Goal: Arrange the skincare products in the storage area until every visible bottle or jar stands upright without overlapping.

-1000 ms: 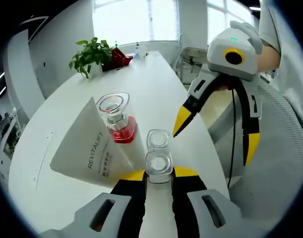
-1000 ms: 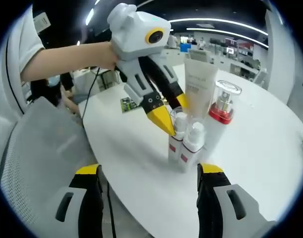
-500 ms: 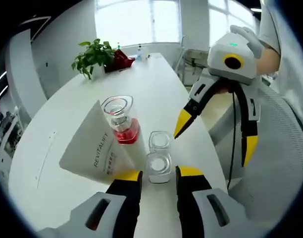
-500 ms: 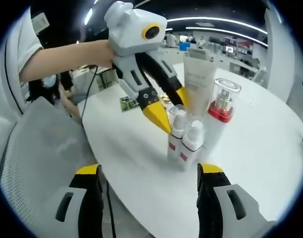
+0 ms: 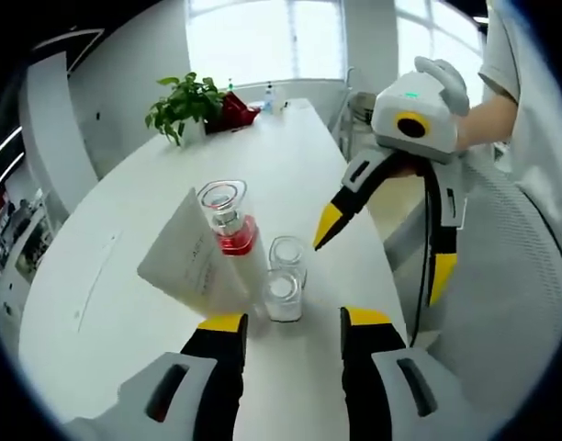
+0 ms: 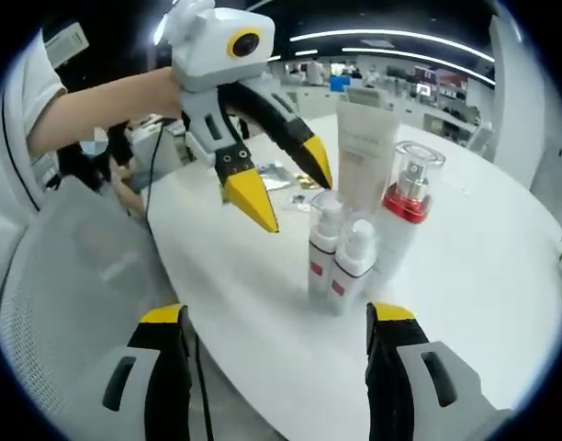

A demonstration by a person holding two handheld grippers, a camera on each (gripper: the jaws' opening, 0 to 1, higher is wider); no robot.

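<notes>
bottles [image 5: 284, 280] upright near table [image 5: 125, 303] edge

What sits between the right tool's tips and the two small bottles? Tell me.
Nothing: in the right gripper view, bare white table lies between the open right tool and the two small bottles.

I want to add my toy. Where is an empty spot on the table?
Bare white table lies between the tube and the far plant. It is crowded where two small bottles and the red-collared bottle cluster.
</notes>
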